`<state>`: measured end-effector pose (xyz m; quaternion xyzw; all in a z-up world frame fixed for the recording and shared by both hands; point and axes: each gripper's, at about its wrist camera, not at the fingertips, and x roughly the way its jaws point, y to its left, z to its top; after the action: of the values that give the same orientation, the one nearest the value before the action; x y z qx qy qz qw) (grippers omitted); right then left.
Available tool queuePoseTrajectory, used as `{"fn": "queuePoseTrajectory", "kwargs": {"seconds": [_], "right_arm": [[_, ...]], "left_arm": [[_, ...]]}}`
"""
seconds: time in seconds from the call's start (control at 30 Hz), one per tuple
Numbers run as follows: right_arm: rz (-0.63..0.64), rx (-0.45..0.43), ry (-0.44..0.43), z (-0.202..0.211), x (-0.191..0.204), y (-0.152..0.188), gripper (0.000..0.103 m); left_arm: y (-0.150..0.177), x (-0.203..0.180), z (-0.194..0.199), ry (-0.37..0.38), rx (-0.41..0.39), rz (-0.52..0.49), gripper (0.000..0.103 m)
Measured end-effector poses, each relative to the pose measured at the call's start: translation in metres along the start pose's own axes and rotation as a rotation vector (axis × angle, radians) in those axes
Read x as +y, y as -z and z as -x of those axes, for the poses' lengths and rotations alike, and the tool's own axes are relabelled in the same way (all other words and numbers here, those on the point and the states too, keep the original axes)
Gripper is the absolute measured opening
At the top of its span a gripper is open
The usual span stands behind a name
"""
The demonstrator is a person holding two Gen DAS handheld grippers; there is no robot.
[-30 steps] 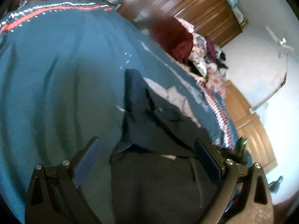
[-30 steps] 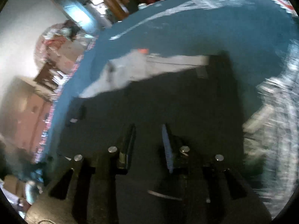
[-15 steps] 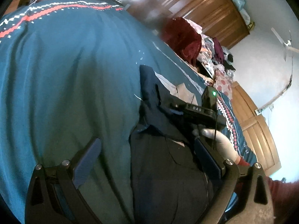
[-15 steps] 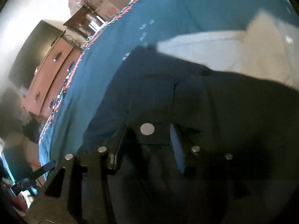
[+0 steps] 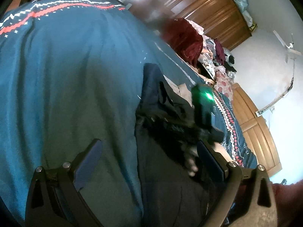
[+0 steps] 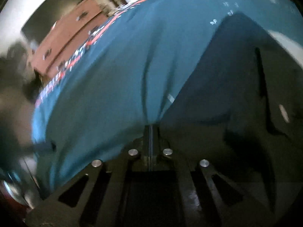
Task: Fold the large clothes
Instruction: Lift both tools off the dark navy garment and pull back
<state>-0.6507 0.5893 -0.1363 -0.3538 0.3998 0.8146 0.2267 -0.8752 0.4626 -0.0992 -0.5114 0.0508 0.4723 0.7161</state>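
A dark garment (image 5: 166,179) lies spread on a teal bedspread (image 5: 66,75); some pale lining (image 5: 182,91) shows at its far end. My left gripper (image 5: 148,143) hovers open above the garment's left edge, its blue pads wide apart with nothing between them. The right gripper (image 5: 202,113), with a green light on it and a hand (image 5: 189,160) behind it, sits low over the middle of the garment. In the right wrist view my right gripper (image 6: 150,128) is shut at the dark garment's (image 6: 236,75) edge, where bedspread (image 6: 132,47) wrinkles run together at the tips.
A dark red heap (image 5: 187,37) and mixed clothes (image 5: 219,64) are piled at the bed's far side, in front of a wooden wardrobe (image 5: 208,5). A wooden chest of drawers (image 6: 66,37) stands past the bed's patterned border.
The right gripper swung left across the garment to its edge and went from partly open to shut there. The left gripper stayed open and barely shifted.
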Motion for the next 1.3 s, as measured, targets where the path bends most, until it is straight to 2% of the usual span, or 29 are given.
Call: {"fn": "queuePoseTrajectory", "kwargs": {"seconds": [0.13, 0.2, 0.27, 0.33, 0.37, 0.43, 0.5, 0.57, 0.6, 0.63, 0.7, 0.77, 0.8, 0.87, 0.9, 0.97, 1.07, 1.3], "right_arm": [[-0.013, -0.090, -0.011, 0.055, -0.002, 0.010, 0.003], [-0.032, -0.165, 0.002, 0.108, -0.011, 0.027, 0.015], [-0.080, -0.207, 0.040, 0.148, -0.026, 0.060, 0.023], [-0.139, -0.241, 0.128, 0.201, -0.043, 0.114, 0.025], [-0.158, -0.249, 0.163, 0.211, -0.042, 0.126, 0.027], [-0.217, -0.264, 0.305, 0.257, -0.054, 0.188, 0.035], [-0.267, -0.270, 0.455, 0.285, -0.059, 0.231, 0.048], [-0.344, -0.280, 0.572, 0.315, -0.073, 0.278, 0.054], [-0.390, -0.285, 0.630, 0.322, -0.080, 0.299, 0.061], [-0.435, -0.286, 0.680, 0.327, -0.089, 0.315, 0.064], [-0.543, -0.301, 0.748, 0.337, -0.108, 0.347, 0.065], [-0.630, -0.312, 0.800, 0.342, -0.125, 0.374, 0.063], [-0.639, -0.311, 0.798, 0.344, -0.132, 0.379, 0.063], [-0.624, -0.312, 0.806, 0.333, -0.139, 0.379, 0.065], [-0.617, -0.317, 0.814, 0.329, -0.136, 0.373, 0.073], [-0.581, -0.314, 0.813, 0.321, -0.136, 0.364, 0.087], [-0.557, -0.315, 0.830, 0.313, -0.136, 0.369, 0.097], [-0.546, -0.367, 0.837, 0.306, -0.131, 0.379, 0.103]], "left_arm": [[0.005, -0.001, 0.013, -0.033, 0.006, -0.027, 0.101], [0.012, 0.001, 0.019, -0.062, 0.006, -0.051, 0.101], [0.020, 0.001, 0.022, -0.071, 0.013, -0.071, 0.103], [0.029, -0.004, 0.020, -0.138, 0.028, -0.134, 0.103], [0.031, -0.006, 0.018, -0.163, 0.038, -0.157, 0.103], [0.035, -0.014, 0.012, -0.238, 0.054, -0.214, 0.103], [0.038, -0.027, 0.007, -0.328, 0.057, -0.283, 0.103], [0.039, -0.036, 0.006, -0.402, 0.033, -0.330, 0.103], [0.039, -0.039, 0.008, -0.429, 0.013, -0.334, 0.103], [0.037, -0.039, 0.011, -0.458, -0.002, -0.327, 0.103], [0.031, -0.037, 0.015, -0.491, -0.029, -0.311, 0.103], [0.024, -0.031, 0.008, -0.544, -0.012, -0.319, 0.103], [0.022, -0.022, -0.003, -0.590, 0.027, -0.311, 0.103], [0.024, -0.001, -0.022, -0.621, 0.107, -0.269, 0.103], [0.029, 0.006, -0.028, -0.628, 0.123, -0.270, 0.103], [0.036, 0.005, -0.028, -0.634, 0.077, -0.308, 0.103], [0.035, 0.007, -0.023, -0.620, 0.060, -0.291, 0.103], [0.038, 0.009, -0.020, -0.609, 0.040, -0.292, 0.103]]}}
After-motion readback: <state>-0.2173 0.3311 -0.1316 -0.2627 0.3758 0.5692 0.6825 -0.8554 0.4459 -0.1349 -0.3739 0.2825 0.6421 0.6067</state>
